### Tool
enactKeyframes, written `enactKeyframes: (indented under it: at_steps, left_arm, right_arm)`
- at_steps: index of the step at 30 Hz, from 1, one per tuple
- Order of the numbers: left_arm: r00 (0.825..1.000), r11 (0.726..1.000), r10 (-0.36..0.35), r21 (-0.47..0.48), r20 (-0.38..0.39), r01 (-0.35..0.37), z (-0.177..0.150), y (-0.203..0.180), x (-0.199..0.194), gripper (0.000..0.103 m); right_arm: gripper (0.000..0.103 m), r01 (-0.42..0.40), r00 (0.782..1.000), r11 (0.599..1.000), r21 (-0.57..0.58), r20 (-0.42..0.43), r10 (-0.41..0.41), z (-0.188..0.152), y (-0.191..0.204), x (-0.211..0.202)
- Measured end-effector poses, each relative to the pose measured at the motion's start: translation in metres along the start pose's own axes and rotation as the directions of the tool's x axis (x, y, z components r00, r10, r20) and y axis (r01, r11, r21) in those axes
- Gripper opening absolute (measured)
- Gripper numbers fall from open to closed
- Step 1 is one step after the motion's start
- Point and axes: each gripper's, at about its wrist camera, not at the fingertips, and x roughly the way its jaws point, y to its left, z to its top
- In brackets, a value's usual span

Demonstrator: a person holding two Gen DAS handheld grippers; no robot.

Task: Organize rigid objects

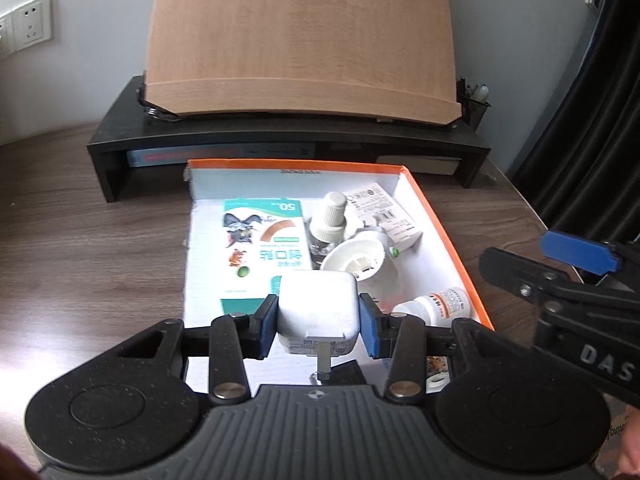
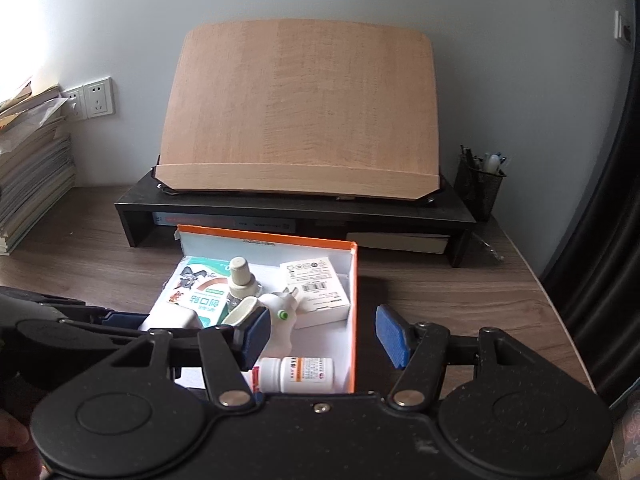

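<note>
L gripper (image 1: 318, 326) clamped on white charger (image 1: 318, 304), both blue pads against its sides, prong facing cam. Charger held above near end of orange box (image 1: 440, 216).

R gripper (image 2: 320, 334) jaws apart, nothing between pads; near-right corner of box sits under the gap.

Box on table (image 1: 100, 240), in front of black riser (image 1: 288, 136) w/ wood board (image 1: 300, 40).

In box: green plaster pack (image 1: 264, 240) left, bottle w/ ribbed cap (image 1: 328, 220) centre, white plug-in unit (image 1: 360, 256) beside it, white carton (image 1: 384, 208) far right, pill bottle (image 2: 296, 374) on its side at near-right corner.
</note>
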Motion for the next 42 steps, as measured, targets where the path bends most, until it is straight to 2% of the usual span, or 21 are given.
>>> enactKeyframes:
  at_steps: [3,4,5,12,16,20,25,30,42]
  left_arm:
    - [1.0,1.0,-0.015,0.018,-0.002,0.015,-0.001,-0.003,0.003,0.044]
    - [1.0,1.0,-0.011,0.02,-0.001,0.011,-0.001,-0.005,0.001,0.055]
    - [1.0,1.0,-0.013,0.02,0.005,0.013,-0.001,-0.005,0.0,0.06]
    - [0.999,1.0,0.002,0.012,0.041,-0.003,-0.004,-0.005,-0.03,0.08]
    - [0.997,0.999,0.047,0.02,0.056,-0.048,-0.01,-0.01,-0.056,0.096]
    - [0.993,0.994,0.109,-0.002,0.05,-0.109,-0.024,-0.014,-0.08,0.103]
    - [0.987,0.987,0.158,-0.037,0.026,-0.157,-0.046,-0.015,-0.097,0.103]
    - [0.986,0.986,0.164,-0.043,0.008,-0.163,-0.059,-0.019,-0.1,0.103]
    - [0.983,0.983,0.181,-0.021,0.016,-0.181,-0.066,-0.036,-0.103,0.103]
  right_arm:
    - [0.074,0.019,1.0,1.0,0.009,0.002,-0.019,-0.004,-0.002,-0.008]
    - [0.074,0.025,1.0,1.0,0.011,0.005,-0.025,-0.005,-0.002,-0.011]
    - [0.074,0.031,0.999,0.999,0.013,0.008,-0.031,-0.006,-0.002,-0.014]
    - [0.077,0.059,0.998,0.998,0.031,0.028,-0.06,-0.014,0.001,-0.039]
    - [0.078,0.073,0.997,0.997,0.036,0.035,-0.075,-0.02,0.007,-0.056]
    - [0.08,0.072,0.997,0.996,0.058,0.033,-0.074,-0.029,0.01,-0.076]
    - [0.08,0.088,0.996,0.994,0.068,-0.006,-0.088,-0.048,0.011,-0.092]
    - [0.08,0.086,0.995,0.993,0.075,-0.048,-0.083,-0.065,0.013,-0.1]
    - [0.081,0.113,0.992,0.991,0.069,-0.07,-0.108,-0.074,0.005,-0.108]
